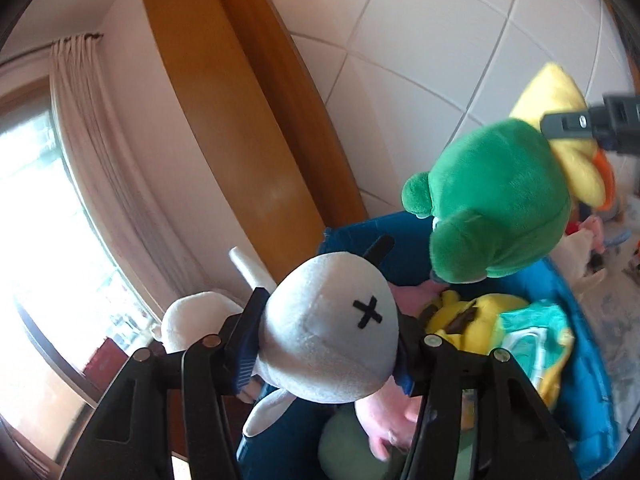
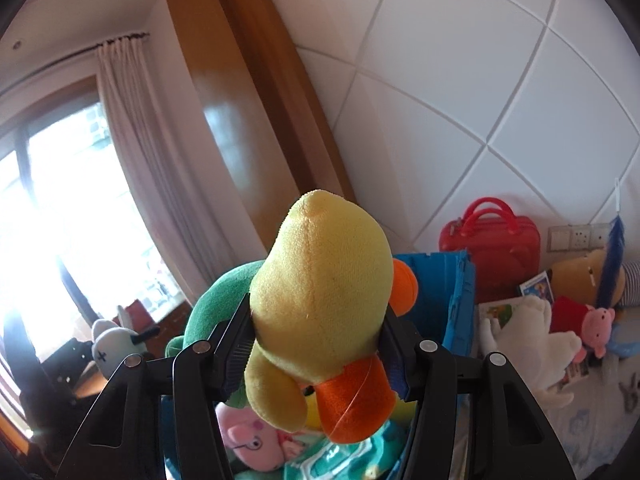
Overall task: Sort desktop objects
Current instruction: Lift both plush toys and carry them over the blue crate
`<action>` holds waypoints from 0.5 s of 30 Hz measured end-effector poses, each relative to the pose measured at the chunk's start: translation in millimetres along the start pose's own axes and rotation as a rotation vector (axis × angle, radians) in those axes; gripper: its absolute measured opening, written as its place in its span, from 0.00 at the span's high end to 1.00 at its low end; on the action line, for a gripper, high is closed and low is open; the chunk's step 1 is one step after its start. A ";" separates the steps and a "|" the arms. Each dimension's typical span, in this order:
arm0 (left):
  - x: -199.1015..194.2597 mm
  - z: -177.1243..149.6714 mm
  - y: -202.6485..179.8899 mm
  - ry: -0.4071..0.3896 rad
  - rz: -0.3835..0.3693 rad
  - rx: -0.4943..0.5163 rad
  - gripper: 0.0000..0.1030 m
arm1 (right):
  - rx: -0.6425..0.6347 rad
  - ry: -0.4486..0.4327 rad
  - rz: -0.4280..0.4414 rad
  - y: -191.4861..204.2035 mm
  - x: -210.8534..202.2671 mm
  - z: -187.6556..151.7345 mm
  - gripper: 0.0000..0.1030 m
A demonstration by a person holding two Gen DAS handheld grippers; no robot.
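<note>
My left gripper [image 1: 326, 340] is shut on a white plush rabbit [image 1: 332, 328] with a black X on its face, held above a blue fabric bin [image 1: 584, 360]. The rabbit also shows small in the right wrist view [image 2: 110, 340]. My right gripper [image 2: 316, 344] is shut on a yellow plush duck [image 2: 316, 304] with a green back and an orange beak, also over the bin [image 2: 456, 292]. The duck shows in the left wrist view [image 1: 500, 200] at upper right. The bin holds a pink pig plush [image 2: 248, 436], a yellow plush [image 1: 476, 320] and a teal item [image 1: 536, 340].
A wooden door frame [image 1: 248, 128] and a white tiled wall [image 2: 460, 100] stand behind the bin. A window with a curtain [image 2: 132, 152] is at left. A red case [image 2: 492, 252], a white plush [image 2: 532, 340], a small pink pig [image 2: 596, 328] and books lie at right.
</note>
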State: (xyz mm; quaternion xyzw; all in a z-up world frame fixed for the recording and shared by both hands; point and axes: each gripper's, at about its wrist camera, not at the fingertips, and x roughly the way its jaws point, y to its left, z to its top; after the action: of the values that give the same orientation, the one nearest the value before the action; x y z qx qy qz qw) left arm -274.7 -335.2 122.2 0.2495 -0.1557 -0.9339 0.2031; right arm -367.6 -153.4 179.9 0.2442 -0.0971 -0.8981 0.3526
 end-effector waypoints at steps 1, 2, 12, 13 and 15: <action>2.7 2.2 -2.0 0.002 0.004 0.004 0.46 | 0.001 0.008 -0.007 0.1 6.0 1.5 0.46; 5.6 4.6 -3.3 0.007 0.004 0.002 0.46 | 0.002 0.015 -0.014 0.3 12.0 3.0 0.46; 32.6 3.1 0.4 -0.007 0.027 -0.035 0.41 | -0.025 0.104 -0.085 -4.3 60.5 6.4 0.41; 33.5 3.9 0.0 -0.014 0.038 -0.034 0.37 | -0.026 0.116 -0.093 -5.1 64.4 7.3 0.39; 31.8 4.1 1.4 -0.032 0.058 -0.030 0.09 | -0.027 0.142 -0.103 -5.5 70.9 9.4 0.34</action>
State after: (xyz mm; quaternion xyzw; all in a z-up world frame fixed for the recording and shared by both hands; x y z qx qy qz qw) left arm -301.6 -350.2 113.4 0.2266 -0.1519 -0.9338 0.2313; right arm -420.4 -197.6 159.9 0.3072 -0.0469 -0.8967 0.3154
